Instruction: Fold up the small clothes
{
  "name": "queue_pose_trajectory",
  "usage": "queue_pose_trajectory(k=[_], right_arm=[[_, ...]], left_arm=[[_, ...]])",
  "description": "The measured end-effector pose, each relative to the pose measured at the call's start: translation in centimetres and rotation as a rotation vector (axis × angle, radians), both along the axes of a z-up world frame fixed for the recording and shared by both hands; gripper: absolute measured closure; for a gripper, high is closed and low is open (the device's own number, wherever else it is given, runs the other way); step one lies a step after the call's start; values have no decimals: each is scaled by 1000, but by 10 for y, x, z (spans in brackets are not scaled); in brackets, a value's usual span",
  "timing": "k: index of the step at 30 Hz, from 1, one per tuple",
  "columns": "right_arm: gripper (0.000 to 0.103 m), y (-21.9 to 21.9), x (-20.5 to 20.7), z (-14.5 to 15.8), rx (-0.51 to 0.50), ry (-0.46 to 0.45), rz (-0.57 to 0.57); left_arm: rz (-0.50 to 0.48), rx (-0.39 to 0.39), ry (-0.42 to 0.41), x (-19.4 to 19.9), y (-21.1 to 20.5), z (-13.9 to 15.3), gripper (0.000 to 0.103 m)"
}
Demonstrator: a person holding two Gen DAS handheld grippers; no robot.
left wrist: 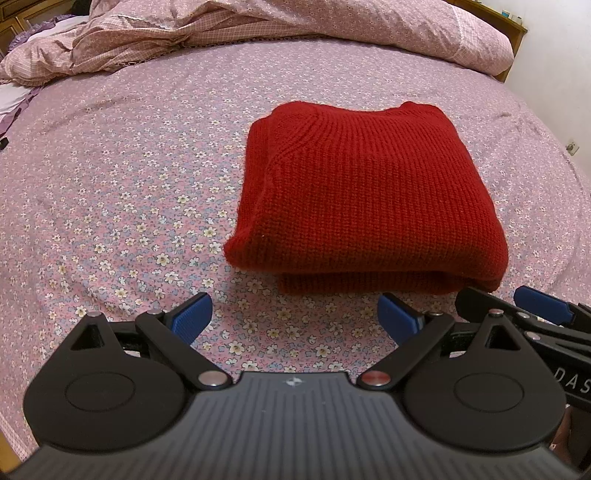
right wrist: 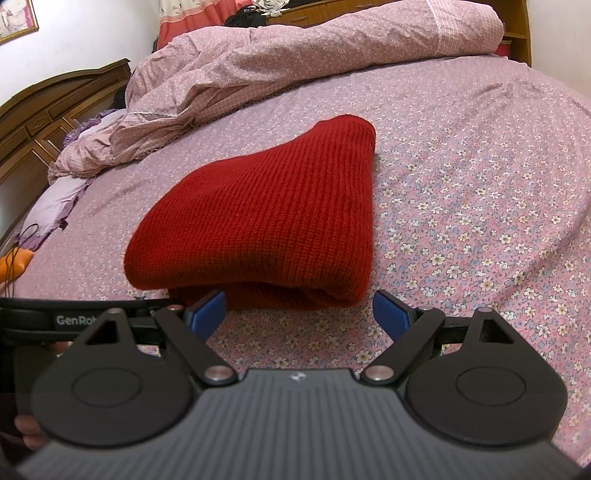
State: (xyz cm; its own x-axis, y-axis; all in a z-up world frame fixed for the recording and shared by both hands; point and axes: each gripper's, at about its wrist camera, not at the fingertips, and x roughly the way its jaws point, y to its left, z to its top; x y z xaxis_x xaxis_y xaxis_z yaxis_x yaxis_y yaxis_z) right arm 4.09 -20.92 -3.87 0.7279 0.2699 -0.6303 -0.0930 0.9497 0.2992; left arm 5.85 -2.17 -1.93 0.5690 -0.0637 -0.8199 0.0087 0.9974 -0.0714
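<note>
A red knitted sweater (left wrist: 365, 192) lies folded into a thick rectangle on the floral bed sheet (left wrist: 129, 206). It also shows in the right wrist view (right wrist: 266, 221). My left gripper (left wrist: 295, 317) is open and empty, just in front of the sweater's near edge and a little left of it. My right gripper (right wrist: 299, 314) is open and empty, right at the sweater's near folded edge. The right gripper's blue pad also shows at the right edge of the left wrist view (left wrist: 539, 301).
A crumpled pink duvet (left wrist: 258, 29) lies along the far side of the bed, also in the right wrist view (right wrist: 295, 55). A wooden headboard (right wrist: 44, 118) stands at the left. A lilac pillow (right wrist: 55, 199) and an orange object (right wrist: 14, 264) lie near it.
</note>
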Motion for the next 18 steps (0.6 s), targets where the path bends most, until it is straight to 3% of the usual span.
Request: queue_pose_trajectory(k=[18], right_arm=[[15, -1, 1, 0, -4, -3, -1]], left_arm=[[4, -3, -10, -2, -1, 2, 5]])
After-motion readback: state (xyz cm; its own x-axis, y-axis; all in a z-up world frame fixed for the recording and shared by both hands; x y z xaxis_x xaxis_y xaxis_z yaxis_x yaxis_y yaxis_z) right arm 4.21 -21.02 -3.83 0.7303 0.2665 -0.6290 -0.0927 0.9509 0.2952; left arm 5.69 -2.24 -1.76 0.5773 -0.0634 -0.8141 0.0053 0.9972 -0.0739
